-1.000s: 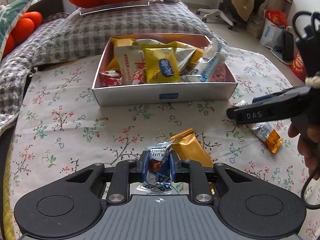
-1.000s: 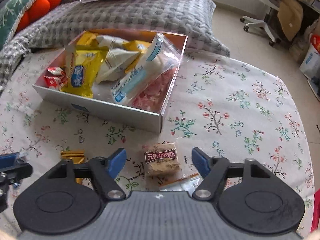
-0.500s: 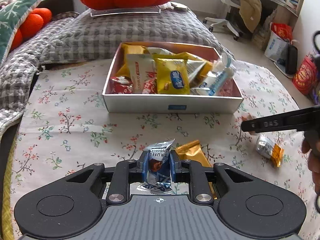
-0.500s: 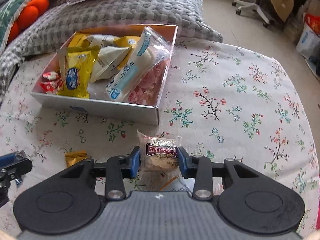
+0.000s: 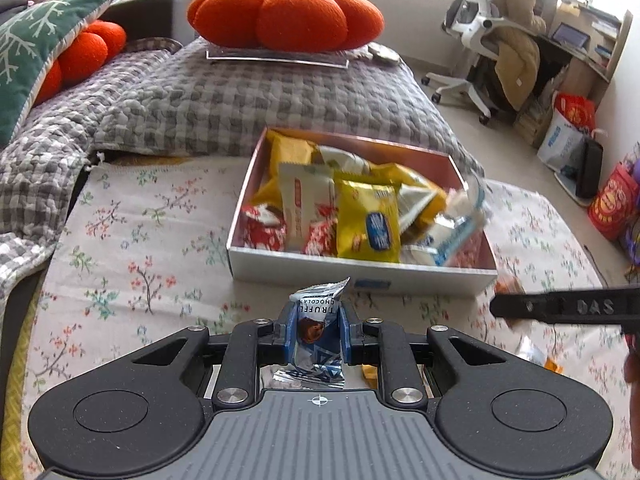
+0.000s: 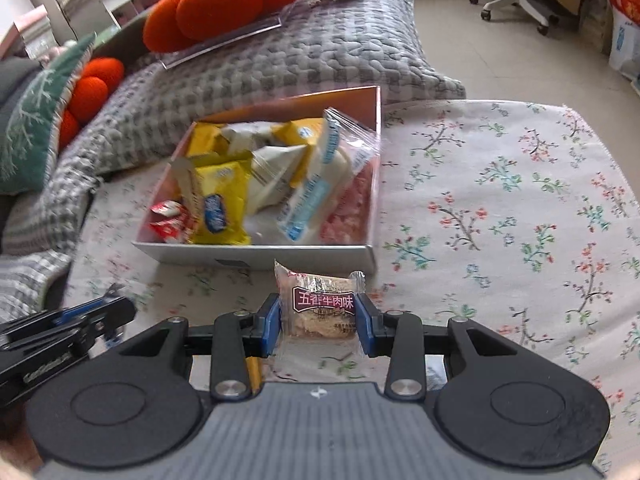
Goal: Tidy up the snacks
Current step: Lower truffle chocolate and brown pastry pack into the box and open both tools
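Each gripper clamps one snack, the left gripper (image 5: pixel 319 334) a truffle chocolate packet (image 5: pixel 318 330), the right gripper (image 6: pixel 318 324) a beef-flavour biscuit packet (image 6: pixel 322 308); the snack box (image 6: pixel 280 258) lies straight ahead of both, the right seemingly nearer.

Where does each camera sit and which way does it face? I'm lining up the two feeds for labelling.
Left wrist: rides on the left gripper, looking forward over its fingers, shut on a truffle chocolate, toward the snack box; the right gripper's finger juts in at right.
Right wrist: rides on the right gripper, shut on a beef-flavour snack, facing the same box from its right; the left gripper shows at lower left.
Shared: the box, floral tablecloth, orange cushion.
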